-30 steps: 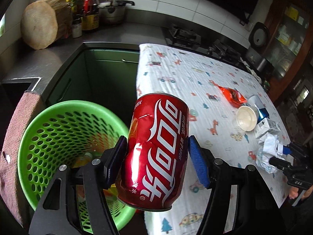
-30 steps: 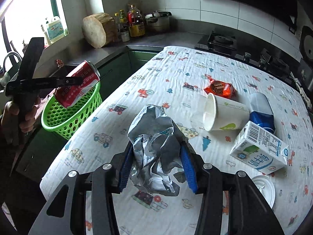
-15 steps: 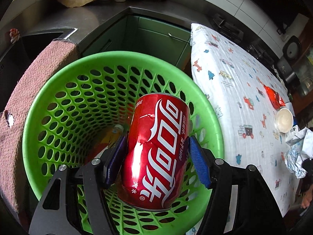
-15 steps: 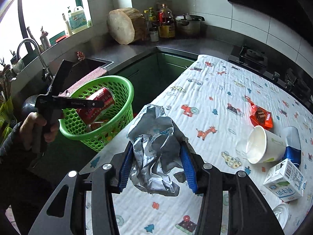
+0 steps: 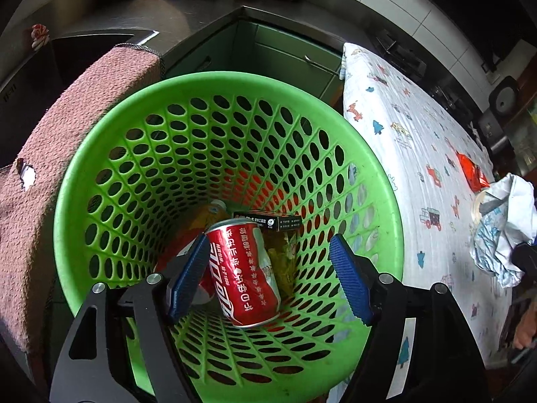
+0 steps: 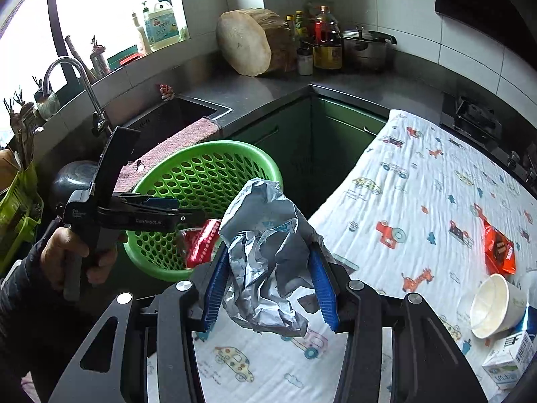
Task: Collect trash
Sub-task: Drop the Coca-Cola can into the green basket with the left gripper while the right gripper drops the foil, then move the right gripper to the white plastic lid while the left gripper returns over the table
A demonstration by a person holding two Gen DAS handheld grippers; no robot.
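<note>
My left gripper [image 5: 268, 278] is open over the green perforated basket [image 5: 100, 174]. The red cola can [image 5: 243, 272] is free of the pads and lies inside the basket, among a black carton [image 5: 268, 220] and other wrappers. In the right wrist view the left gripper [image 6: 174, 210] hangs over the basket [image 6: 208, 171], with the can [image 6: 201, 241] showing through its wall. My right gripper [image 6: 266, 285] is shut on a crumpled silver foil wrapper [image 6: 268, 258], held above the table edge beside the basket. That wrapper also shows in the left wrist view [image 5: 503, 228].
The table has a white cloth with cartoon prints [image 6: 419, 208]. On it lie a red snack packet [image 6: 498, 248], a paper cup [image 6: 493, 305] and a milk carton [image 6: 510, 362]. A pink towel [image 5: 67, 127] hangs over the sink edge behind the basket. A faucet [image 6: 77, 80] and counter bottles stand beyond.
My left gripper has opened and let go of the cola can, which has dropped into the basket. My right gripper has carried the foil wrapper left, closer to the basket.
</note>
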